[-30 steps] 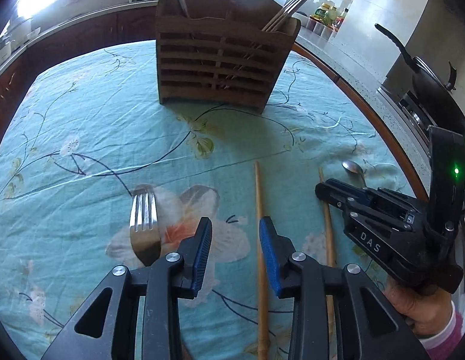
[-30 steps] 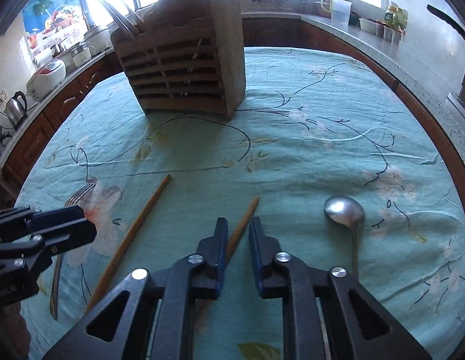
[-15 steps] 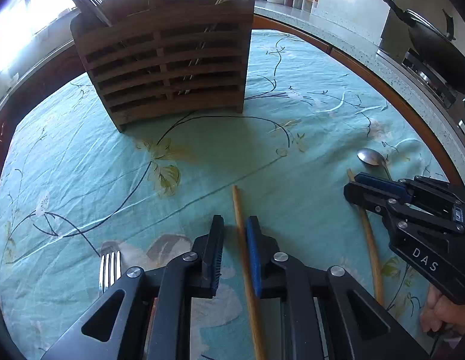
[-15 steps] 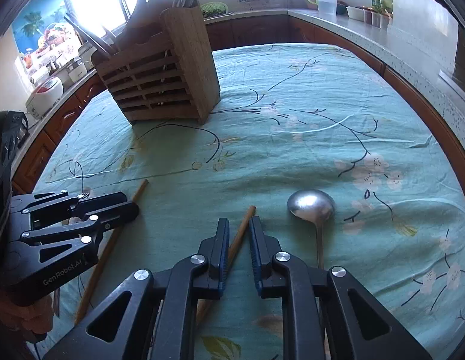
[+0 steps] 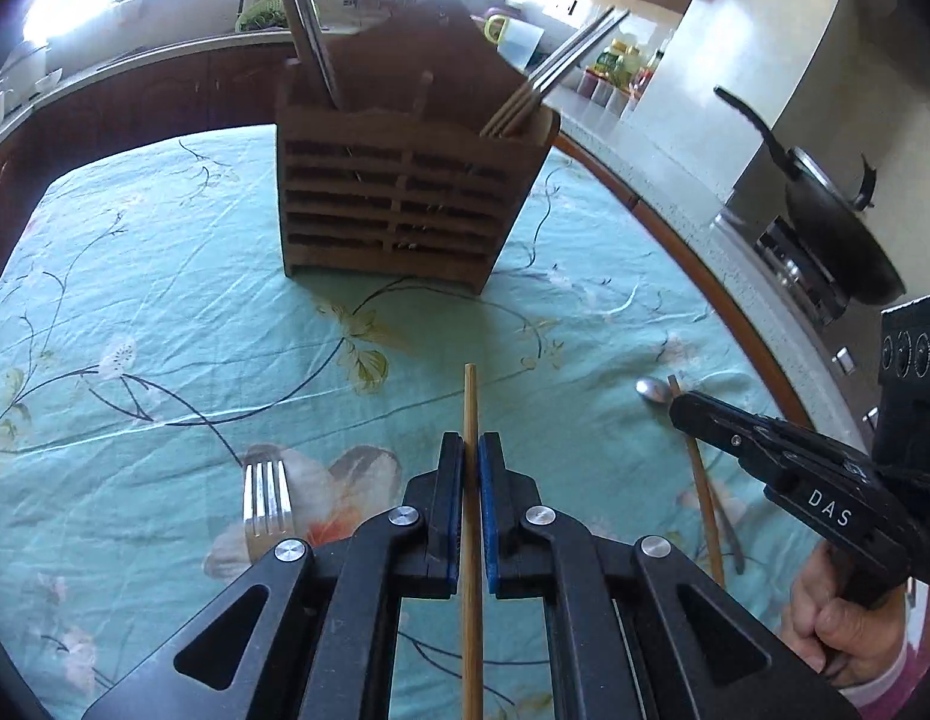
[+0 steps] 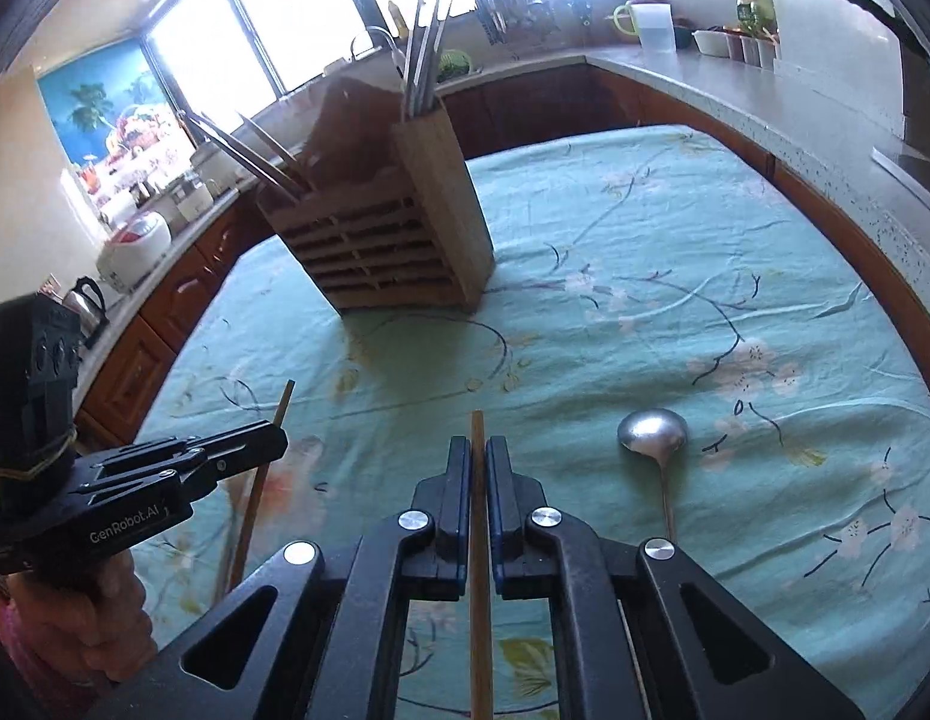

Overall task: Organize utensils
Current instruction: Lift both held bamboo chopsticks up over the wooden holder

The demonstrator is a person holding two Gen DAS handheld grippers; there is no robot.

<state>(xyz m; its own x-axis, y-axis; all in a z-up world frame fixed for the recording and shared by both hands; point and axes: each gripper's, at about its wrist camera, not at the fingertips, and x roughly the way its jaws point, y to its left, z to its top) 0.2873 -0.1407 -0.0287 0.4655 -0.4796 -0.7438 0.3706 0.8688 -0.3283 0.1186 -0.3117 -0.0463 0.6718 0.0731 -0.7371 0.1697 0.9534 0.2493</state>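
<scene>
Chopsticks (image 5: 471,420) (image 6: 477,438), lower ends cut off, sit clamped in each closed hand-held gripper (image 5: 471,456) (image 6: 477,459).

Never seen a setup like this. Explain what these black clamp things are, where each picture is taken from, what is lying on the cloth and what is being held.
No robot here: a person holds a hand-operated gripper in each hand, each with a wide-angle camera looking forward along its jaws. One picture comes from the left gripper, the other from the right gripper; each also shows the other gripper off to the side.

The surface is a table under a teal flowered cloth. A slatted wooden utensil holder stands on it, already holding cutlery and chopsticks. A fork and a metal spoon lie on the cloth.

Both jaws have just closed, each on one wooden chopstick: the left chopstick and the right chopstick. They probably go into the holder next.
</scene>
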